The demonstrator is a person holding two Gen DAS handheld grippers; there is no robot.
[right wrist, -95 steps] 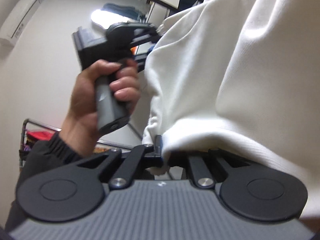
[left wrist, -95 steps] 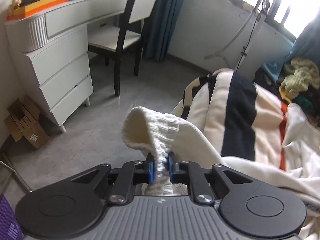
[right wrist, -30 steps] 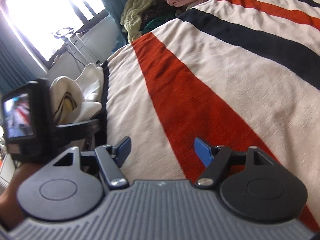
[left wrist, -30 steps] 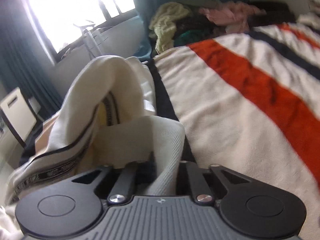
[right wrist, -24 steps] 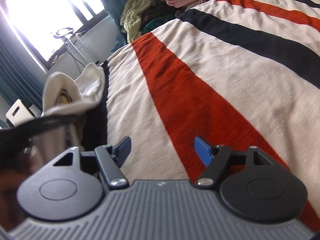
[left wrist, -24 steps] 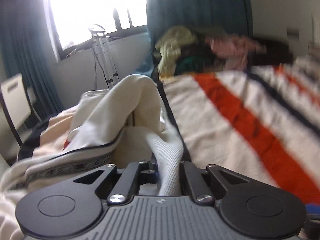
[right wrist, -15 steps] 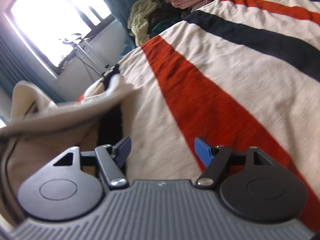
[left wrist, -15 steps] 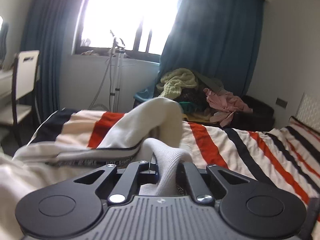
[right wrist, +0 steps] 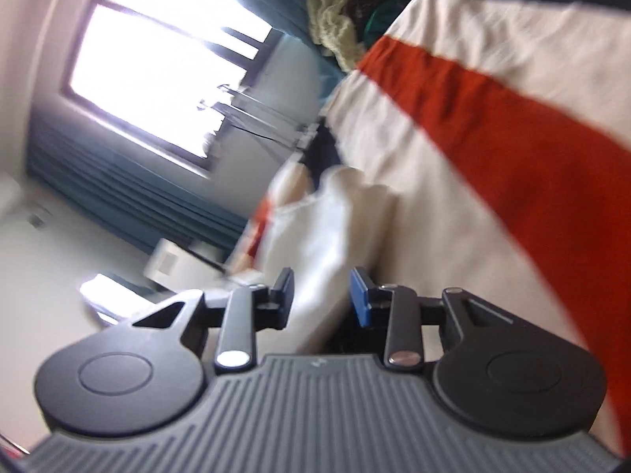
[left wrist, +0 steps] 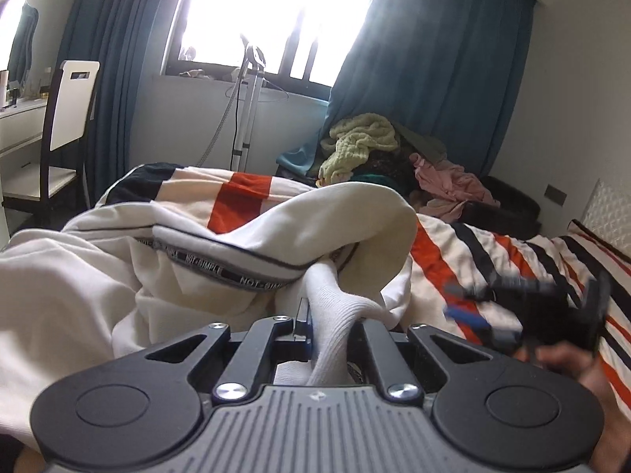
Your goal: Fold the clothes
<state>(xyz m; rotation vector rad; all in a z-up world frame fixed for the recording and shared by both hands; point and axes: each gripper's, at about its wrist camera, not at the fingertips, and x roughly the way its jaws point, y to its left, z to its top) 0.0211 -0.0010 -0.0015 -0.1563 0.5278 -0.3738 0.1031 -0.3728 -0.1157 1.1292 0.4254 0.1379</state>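
Cream ribbed-cuff sweatshirt point(left wrist: 244, 236) lies bunched, unfolded, on the striped bed point(left wrist: 465, 260): our left tool point(left wrist: 329, 327) pinches its cuff, our right tool point(right wrist: 321, 295) gapes around cloth, folding hardly begun.

Place: a bedroom in a home is shown.
Bed: a cream blanket with orange and black stripes point(left wrist: 465, 260) is spread over it.
Window: a bright, dark-framed window point(left wrist: 272, 19) is flanked by long teal curtains point(left wrist: 430, 79).
Furniture: a white-backed dark-framed chair point(left wrist: 65, 126) is set at a white dressing table point(left wrist: 17, 126).
Laundry: a heap of yellow-green, pink and dark clothes point(left wrist: 398, 161) is piled beyond the bed.
Appliance: a metal-poled garment steamer stand point(left wrist: 248, 106) is placed under the window.
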